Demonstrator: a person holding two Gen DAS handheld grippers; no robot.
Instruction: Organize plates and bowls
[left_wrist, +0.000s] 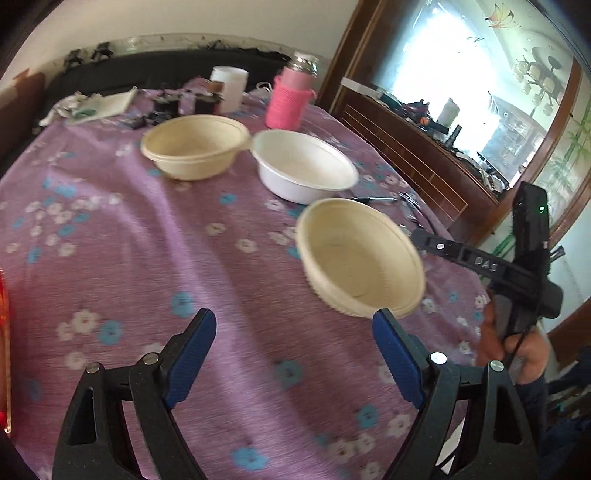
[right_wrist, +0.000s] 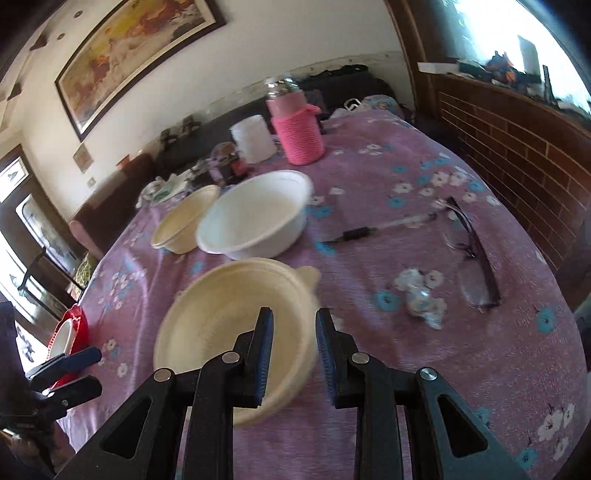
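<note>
**Cream bowl in the air, stack still to build**

Fingers of our right gripper (right_wrist: 293, 319) pinch the rim of a cream bowl (right_wrist: 236, 332) and hold it tilted above the tablecloth (left_wrist: 147, 240). Our left gripper (left_wrist: 293, 325) stands wide with nothing between its blue pads (left_wrist: 192, 354).

We judge this to be the carrying step: the lifted bowl looks bound for the second cream bowl (left_wrist: 194, 146) at the far side, which touches the white bowl (left_wrist: 304, 170). Next we need to level the bowl, centre it over its match and lower it in before letting go; the left gripper could steady the target.

All three bowls look empty. A red dish (right_wrist: 74, 325) at the table's edge holds something white we cannot identify.
</note>
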